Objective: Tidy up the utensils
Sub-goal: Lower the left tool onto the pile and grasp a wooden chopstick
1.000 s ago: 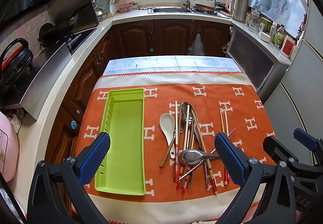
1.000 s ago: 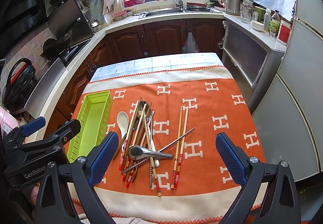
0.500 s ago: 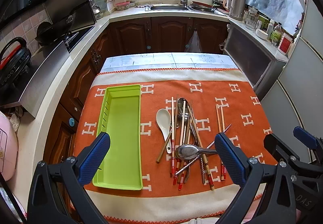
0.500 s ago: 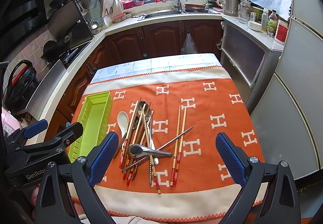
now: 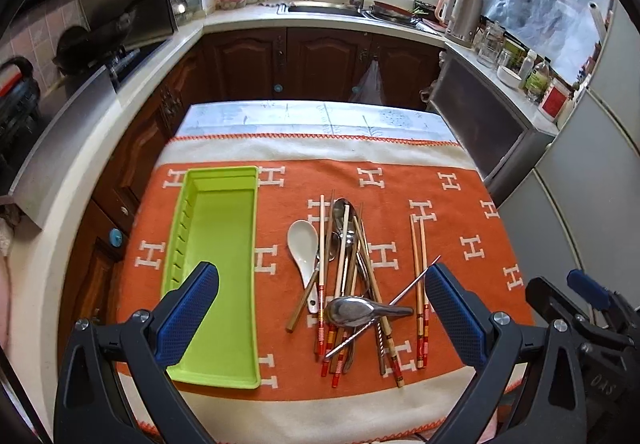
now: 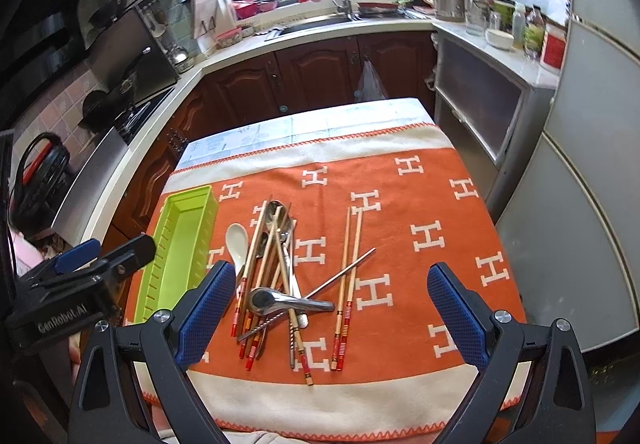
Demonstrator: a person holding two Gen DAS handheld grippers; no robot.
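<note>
A lime green tray (image 5: 218, 268) lies empty on the left of the orange cloth; it also shows in the right wrist view (image 6: 176, 256). A heap of chopsticks and spoons (image 5: 352, 284) lies mid-table, with a steel spoon (image 5: 362, 311) on top and a white ceramic spoon (image 5: 302, 244) at its left. Two chopsticks (image 5: 418, 284) lie apart on the right. The same heap (image 6: 276, 276) shows in the right wrist view. My left gripper (image 5: 320, 318) is open and empty above the table's near edge. My right gripper (image 6: 332, 314) is open and empty, held to the right of the left one.
The orange cloth (image 5: 460, 211) covers a small table (image 5: 312, 111) in a kitchen. Dark wood cabinets, a sink (image 5: 324, 7) and a stove (image 5: 116, 55) ring it. A grey fridge (image 6: 592, 203) stands at the right.
Both grippers have drawn back and risen a little, so the table and utensils look slightly farther away. Nothing on the table has moved.
</note>
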